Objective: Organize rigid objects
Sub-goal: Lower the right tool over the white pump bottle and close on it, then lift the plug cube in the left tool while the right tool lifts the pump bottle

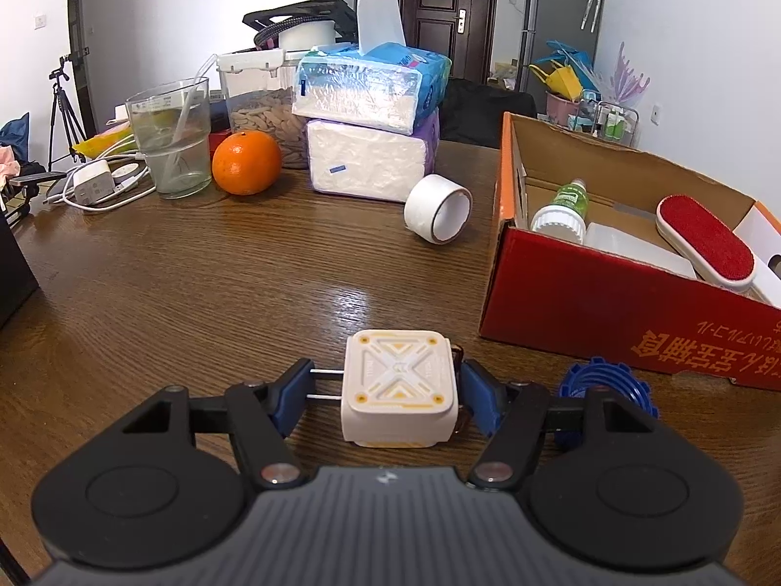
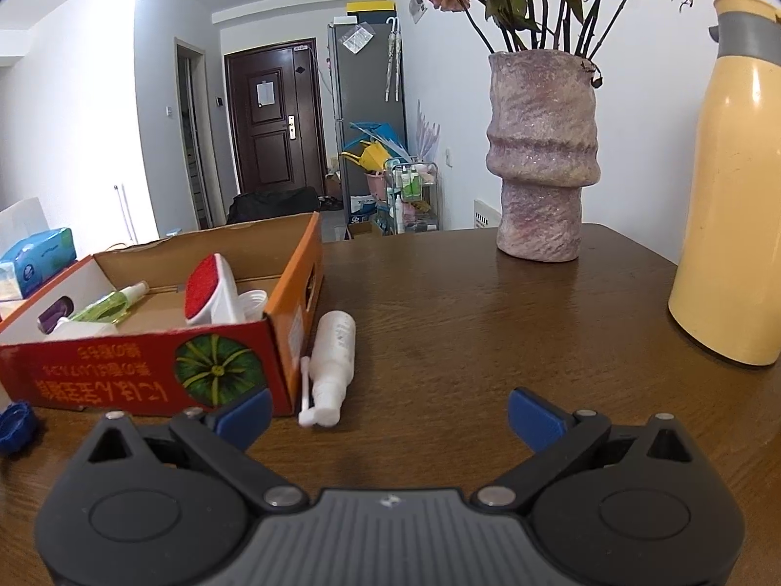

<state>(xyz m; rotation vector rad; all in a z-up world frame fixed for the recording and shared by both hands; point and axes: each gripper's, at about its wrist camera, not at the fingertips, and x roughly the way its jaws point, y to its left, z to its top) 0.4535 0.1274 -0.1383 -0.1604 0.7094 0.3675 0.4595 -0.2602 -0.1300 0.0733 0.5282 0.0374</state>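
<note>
White square case (image 1: 400,386) between left jaws

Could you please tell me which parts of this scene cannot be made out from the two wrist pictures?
- Left wrist view: the blue notched cap is half hidden behind the left gripper, which is shut on the cream square box.
- Left wrist view: the cardboard box is cut off at the right edge.
- Right wrist view: the near wall of the box hides the lower part of the red lint brush and green bottle.
- Right wrist view: the yellow jug is cut off at the right edge.
</note>
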